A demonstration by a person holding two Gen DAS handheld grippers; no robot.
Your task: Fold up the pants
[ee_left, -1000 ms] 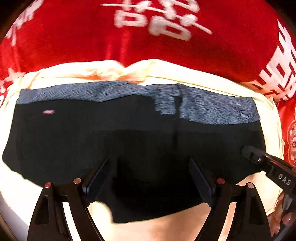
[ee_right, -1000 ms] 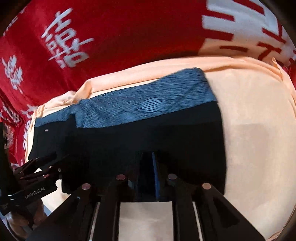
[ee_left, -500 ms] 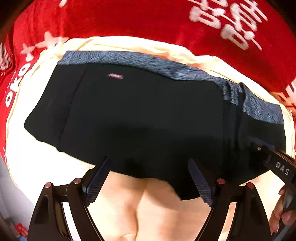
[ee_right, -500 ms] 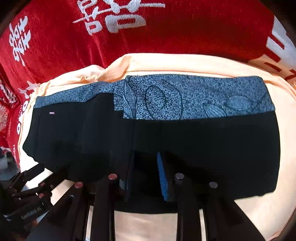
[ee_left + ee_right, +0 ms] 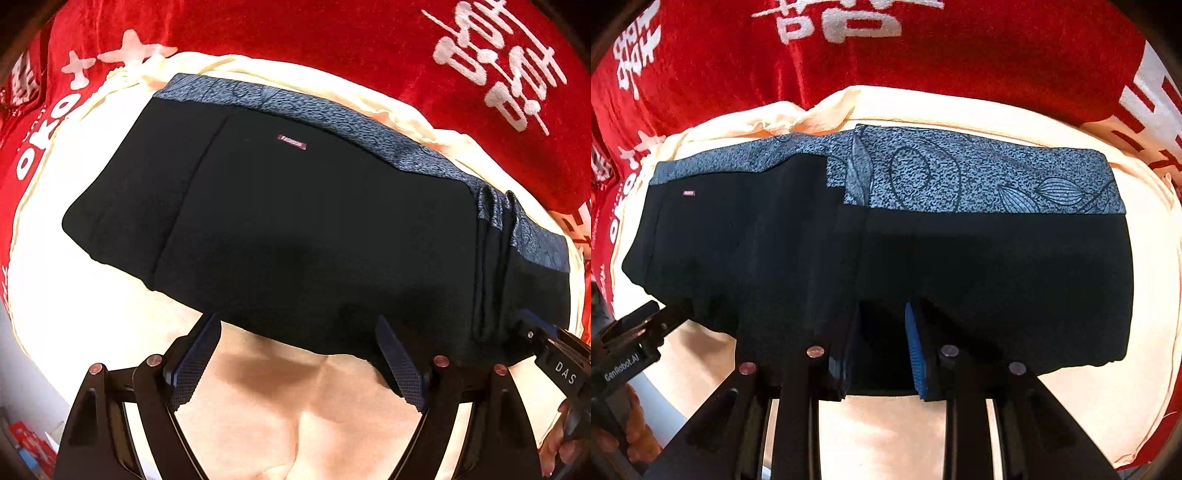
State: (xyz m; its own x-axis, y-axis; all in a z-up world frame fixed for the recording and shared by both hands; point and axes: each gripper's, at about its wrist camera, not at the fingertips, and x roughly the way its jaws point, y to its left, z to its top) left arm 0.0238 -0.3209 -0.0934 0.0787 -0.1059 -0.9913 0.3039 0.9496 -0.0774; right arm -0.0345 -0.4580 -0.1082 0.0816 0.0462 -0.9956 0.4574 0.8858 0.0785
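Note:
Black pants with a grey-blue patterned band along the far edge lie folded on a cream cloth. They also show in the right wrist view. My left gripper is open and empty, just off the near edge of the pants, fingers wide apart. My right gripper has its fingers a small gap apart at the near edge of the pants, with black fabric lying between them. It also shows at the right edge of the left wrist view.
The cream cloth covers a table draped in red cloth with white characters. Bare cream cloth lies in front of the pants. The left gripper shows at the left of the right wrist view.
My left gripper has drawn back off the pants and swung left. My right gripper's fingers have parted from shut to a small gap. The pants lie still.

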